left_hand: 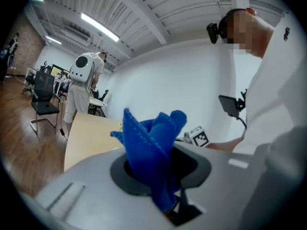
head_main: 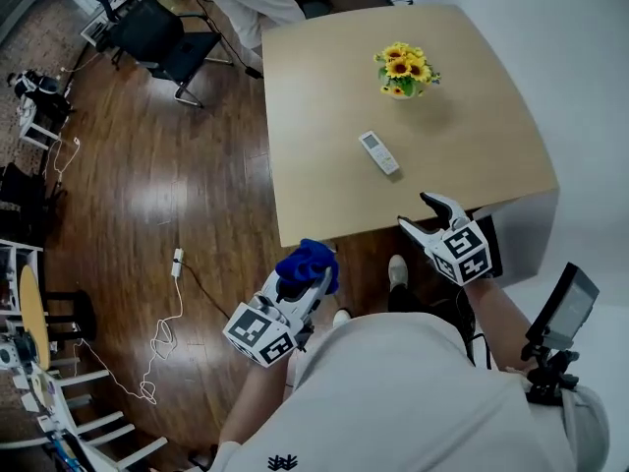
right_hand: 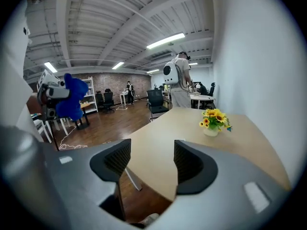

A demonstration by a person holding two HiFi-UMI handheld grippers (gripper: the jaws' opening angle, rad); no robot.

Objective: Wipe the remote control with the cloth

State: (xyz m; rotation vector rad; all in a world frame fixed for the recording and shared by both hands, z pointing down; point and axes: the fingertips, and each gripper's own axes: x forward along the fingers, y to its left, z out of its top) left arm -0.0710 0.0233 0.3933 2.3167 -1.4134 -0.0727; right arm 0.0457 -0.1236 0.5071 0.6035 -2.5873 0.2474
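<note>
Cloth in hand, remote not yet touched.

On my left, the left gripper (head_main: 300, 288) has its jaws clamped on the blue cloth (head_main: 307, 262), which bunches up out of them, off the near edge of the table (head_main: 324, 87). Ahead, the remote control (head_main: 378, 152) lies mid-table, well apart from both grippers, with the sunflowers (head_main: 404, 70) beyond it. On my right, the right gripper (head_main: 426, 216) hovers at the table's near edge, jaws wide apart, nothing between them. I judge all the wiping remains.
</note>
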